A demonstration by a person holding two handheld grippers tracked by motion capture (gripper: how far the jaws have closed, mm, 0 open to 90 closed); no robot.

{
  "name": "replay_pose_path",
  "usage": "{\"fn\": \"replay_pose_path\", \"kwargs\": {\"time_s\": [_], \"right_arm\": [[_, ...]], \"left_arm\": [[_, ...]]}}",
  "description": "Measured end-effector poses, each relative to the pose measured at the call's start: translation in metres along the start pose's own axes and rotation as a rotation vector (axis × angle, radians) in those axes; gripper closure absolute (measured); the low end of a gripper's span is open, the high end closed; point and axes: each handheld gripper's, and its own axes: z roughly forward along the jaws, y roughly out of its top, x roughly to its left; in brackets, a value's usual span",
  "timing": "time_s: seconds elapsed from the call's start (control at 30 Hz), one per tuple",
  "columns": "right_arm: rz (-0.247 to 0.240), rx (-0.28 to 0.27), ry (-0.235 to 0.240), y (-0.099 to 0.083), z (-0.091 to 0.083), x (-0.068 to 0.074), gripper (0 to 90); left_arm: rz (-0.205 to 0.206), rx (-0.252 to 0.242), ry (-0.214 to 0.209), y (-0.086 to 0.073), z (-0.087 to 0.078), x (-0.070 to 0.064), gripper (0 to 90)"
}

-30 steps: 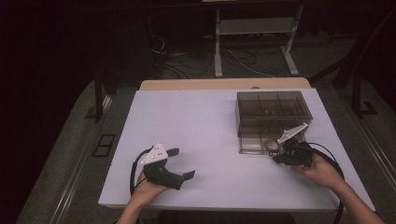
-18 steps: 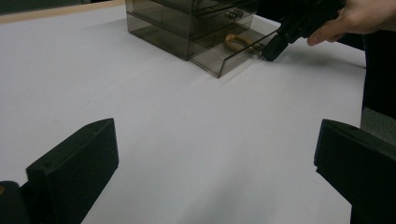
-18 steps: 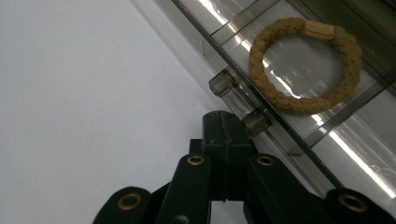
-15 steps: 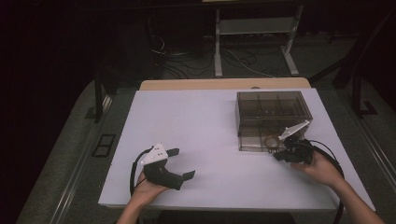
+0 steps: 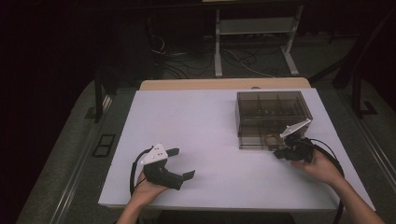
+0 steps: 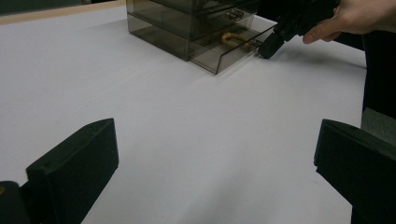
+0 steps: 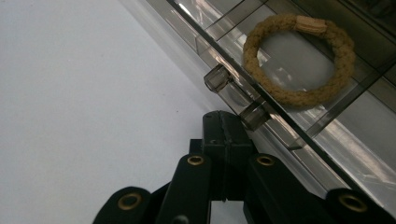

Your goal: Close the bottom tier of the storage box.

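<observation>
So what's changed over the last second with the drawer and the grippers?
Little: the right gripper has crept slightly toward the drawer front, jaws shut, at its handle. The drawer stays pulled out with the hair tie inside; the left gripper stays open, resting on the table.

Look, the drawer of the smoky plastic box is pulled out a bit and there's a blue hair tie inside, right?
Not blue. The right gripper view shows the hair tie is tan, a braided ring with a paler band. The rest is right: it lies in the drawer, pulled partly out of the smoky plastic box.
</observation>
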Motion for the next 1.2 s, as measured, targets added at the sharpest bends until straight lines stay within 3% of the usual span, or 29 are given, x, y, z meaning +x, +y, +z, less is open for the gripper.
{"fn": "replay_pose_path", "kwargs": {"time_s": [1.2], "right_arm": [[0.061, -0.038, -0.006, 0.010, 0.005, -0.018, 88.9]], "left_arm": [[0.001, 0.000, 0.001, 0.000, 0.000, 0.001, 0.0]]}}
